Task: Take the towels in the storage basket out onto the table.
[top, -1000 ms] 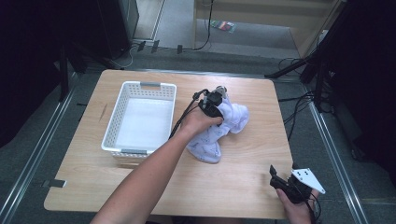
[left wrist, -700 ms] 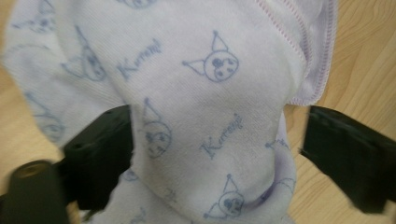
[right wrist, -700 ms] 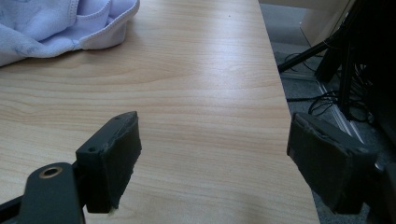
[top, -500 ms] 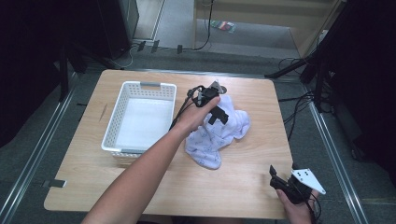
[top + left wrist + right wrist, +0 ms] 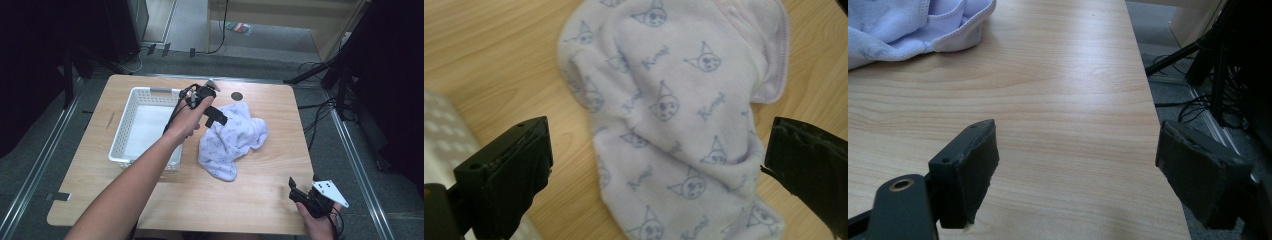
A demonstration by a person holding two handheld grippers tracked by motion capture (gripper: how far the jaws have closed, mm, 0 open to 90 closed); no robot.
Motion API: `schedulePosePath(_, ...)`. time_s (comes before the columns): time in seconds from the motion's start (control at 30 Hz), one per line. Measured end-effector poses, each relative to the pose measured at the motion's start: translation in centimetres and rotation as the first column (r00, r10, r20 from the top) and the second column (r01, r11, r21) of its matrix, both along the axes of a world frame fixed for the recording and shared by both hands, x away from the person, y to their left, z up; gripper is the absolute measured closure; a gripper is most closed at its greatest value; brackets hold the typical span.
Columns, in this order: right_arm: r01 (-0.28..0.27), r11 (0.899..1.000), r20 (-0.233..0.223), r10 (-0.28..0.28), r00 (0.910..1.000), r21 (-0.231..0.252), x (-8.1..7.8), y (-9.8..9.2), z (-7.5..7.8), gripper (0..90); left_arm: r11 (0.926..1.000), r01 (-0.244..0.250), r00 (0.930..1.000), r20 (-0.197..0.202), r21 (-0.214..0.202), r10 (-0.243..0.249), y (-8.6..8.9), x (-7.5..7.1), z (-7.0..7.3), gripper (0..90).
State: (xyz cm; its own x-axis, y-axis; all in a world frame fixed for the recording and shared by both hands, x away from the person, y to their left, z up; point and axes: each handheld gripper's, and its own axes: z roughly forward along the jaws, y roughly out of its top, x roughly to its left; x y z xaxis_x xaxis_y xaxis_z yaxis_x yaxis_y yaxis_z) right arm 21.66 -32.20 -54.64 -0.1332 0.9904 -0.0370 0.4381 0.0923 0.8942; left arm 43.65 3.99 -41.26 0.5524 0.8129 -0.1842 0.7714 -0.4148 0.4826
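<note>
Your forearm (image 5: 135,185) hides the white basket's (image 5: 131,120) near corner, and the left gripper view's edges cut off the patterned cloth (image 5: 674,115).

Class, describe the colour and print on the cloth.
Pale lilac cloth with small blue cat-face motifs and script words; clearest in the left gripper view.

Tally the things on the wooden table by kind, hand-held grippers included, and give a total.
White slotted plastic basket: 1
Pale lilac printed fleece cloth: 1
Small dark round disc: 1
Black two-jaw grippers, left and right: 2
Total: 5
</note>
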Motion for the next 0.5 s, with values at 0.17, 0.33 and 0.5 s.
schedulePosePath(0.17, 0.003, 1.000, 0.004, -0.003, 1.0000, 0.009, -0.1, -0.1, 0.0, 17.5, 0.9995, -0.017, 0.9996, 0.022, -0.028, 0.017, 2.2, -0.7, 1.0, 0.0)
schedulePosePath(0.33, 0.004, 1.000, 0.005, -0.004, 1.0000, 0.011, -0.2, -0.2, 0.0, 17.3, 0.9990, -0.039, 0.9983, 0.044, -0.023, 0.040, 4.3, -1.5, 1.3, 0.0)
schedulePosePath(0.5, 0.010, 1.000, 0.011, -0.011, 0.9999, 0.014, -0.2, -0.2, 0.0, 17.2, 0.9979, -0.064, 0.9965, 0.053, -0.010, 0.065, 6.5, -2.1, 1.3, 0.0)
